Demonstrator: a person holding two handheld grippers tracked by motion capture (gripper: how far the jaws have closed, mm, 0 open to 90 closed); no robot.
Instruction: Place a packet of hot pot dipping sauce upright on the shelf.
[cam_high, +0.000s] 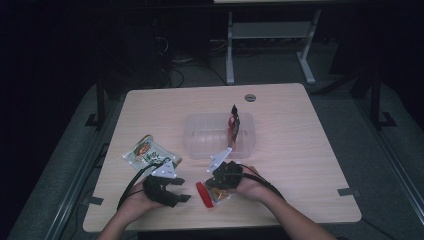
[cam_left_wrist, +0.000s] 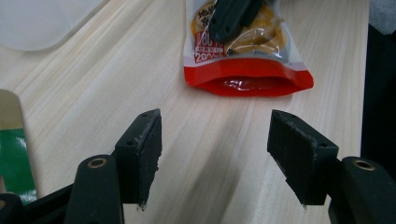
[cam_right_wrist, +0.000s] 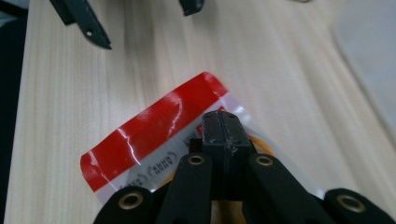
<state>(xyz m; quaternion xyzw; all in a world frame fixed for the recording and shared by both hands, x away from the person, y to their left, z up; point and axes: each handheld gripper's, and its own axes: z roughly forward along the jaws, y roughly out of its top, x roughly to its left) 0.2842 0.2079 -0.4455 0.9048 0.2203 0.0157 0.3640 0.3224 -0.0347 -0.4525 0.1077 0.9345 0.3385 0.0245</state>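
High view: the red pouch (cam_high: 209, 194), at the table's (cam_high: 300, 165) six o'clock edge, is pinched by the closed right gripper (cam_high: 220, 186); the left gripper (cam_high: 181, 190) is held open, empty. Next, judged: carriage to the tub (cam_high: 197, 137) at twelve o'clock.

Bare tabletop (cam_high: 305, 165) at right; clear tub (cam_high: 197, 142) mid-table, green packet (cam_high: 145, 151) left.

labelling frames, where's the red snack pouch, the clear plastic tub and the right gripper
red snack pouch (cam_left_wrist: 250, 77): left gripper view, red band at its end
clear plastic tub (cam_high: 200, 131): high view, bare left part of its floor
right gripper (cam_right_wrist: 222, 125): right gripper view, shut jaw tips on the pouch
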